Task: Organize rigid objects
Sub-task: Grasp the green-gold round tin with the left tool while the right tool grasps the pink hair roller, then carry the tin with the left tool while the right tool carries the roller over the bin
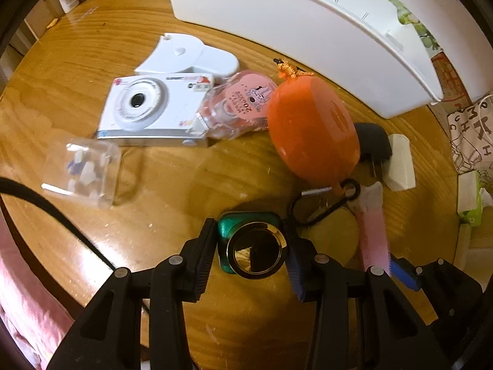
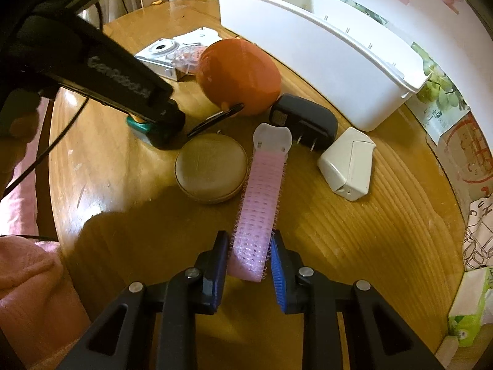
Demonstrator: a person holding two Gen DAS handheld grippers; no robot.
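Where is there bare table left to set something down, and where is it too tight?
Bare wood lies nearest the right gripper, below the round tan case and the white plug box, and in the left wrist view between the clear box and the orange pouch. The cluster before the white bin is crowded.

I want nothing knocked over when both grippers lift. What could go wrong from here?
1. The left gripper grips the green bottle right beside the black loop of the orange pouch; a lift might snag it.
2. The right gripper pinches the pink hair roller only at one end, so it may pivot or slip, perhaps bumping the round tan case.
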